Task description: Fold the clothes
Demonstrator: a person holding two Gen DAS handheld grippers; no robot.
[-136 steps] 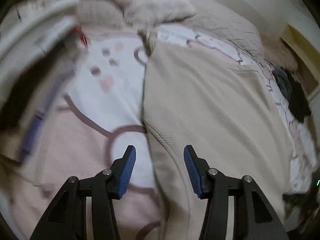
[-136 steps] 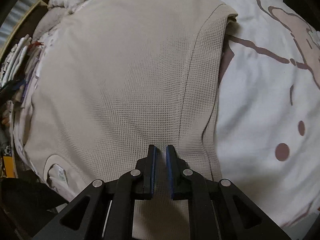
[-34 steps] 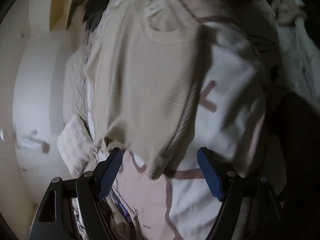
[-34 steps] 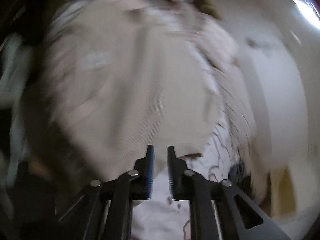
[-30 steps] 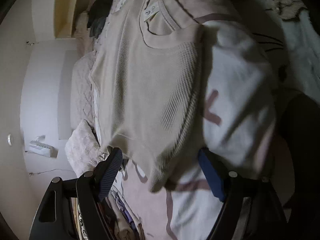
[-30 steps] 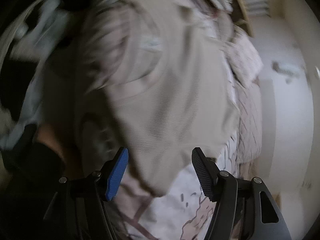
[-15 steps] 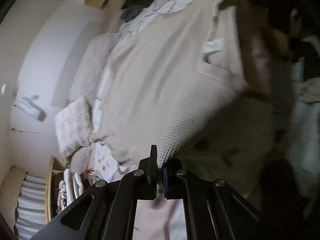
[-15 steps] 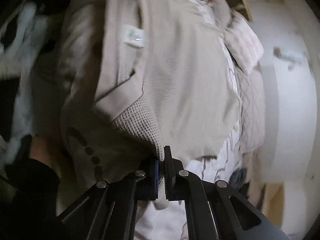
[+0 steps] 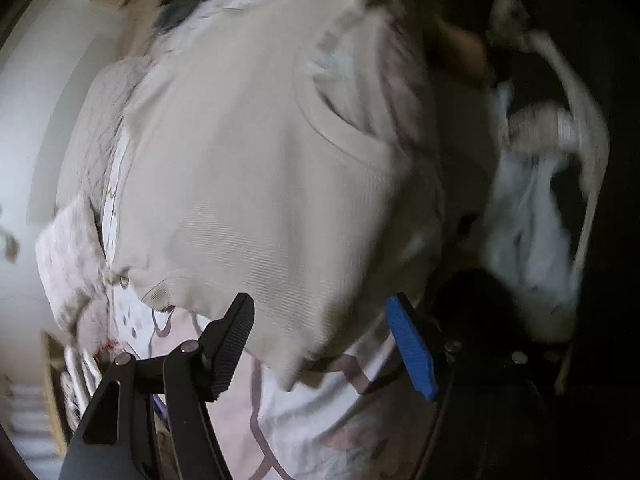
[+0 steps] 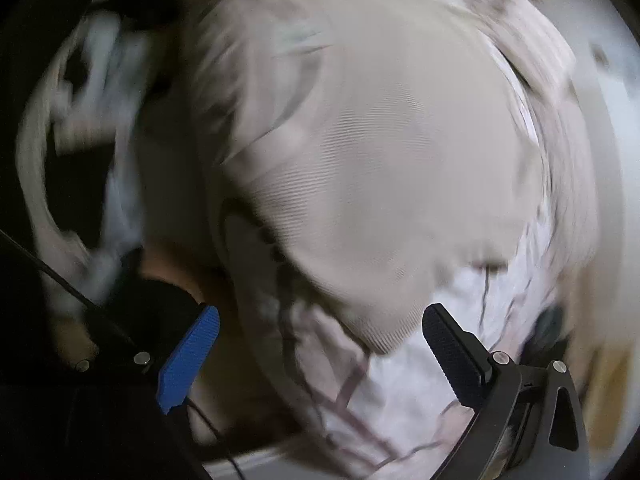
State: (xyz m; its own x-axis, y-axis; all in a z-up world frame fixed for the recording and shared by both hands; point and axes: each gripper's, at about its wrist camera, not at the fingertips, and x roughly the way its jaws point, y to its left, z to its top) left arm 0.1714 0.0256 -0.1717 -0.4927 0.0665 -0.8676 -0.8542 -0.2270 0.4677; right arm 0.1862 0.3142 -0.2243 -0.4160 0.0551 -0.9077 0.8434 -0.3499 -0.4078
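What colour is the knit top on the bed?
Beige, plain waffle-knit top; clearest in the left wrist view.

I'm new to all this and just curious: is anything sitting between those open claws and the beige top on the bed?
Nothing visible. The left gripper and the right gripper are both open, and the beige top lies straight ahead of each on the patterned bedsheet. The right view is blurred, so small things could be missed.

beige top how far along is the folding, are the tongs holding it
Done: the beige top lies spread on the patterned bedsheet, with one side apparently folded in, though blur hides detail. In hand: nothing; the left tongs and right tongs are both open above its near edge. Left: the remaining folds.
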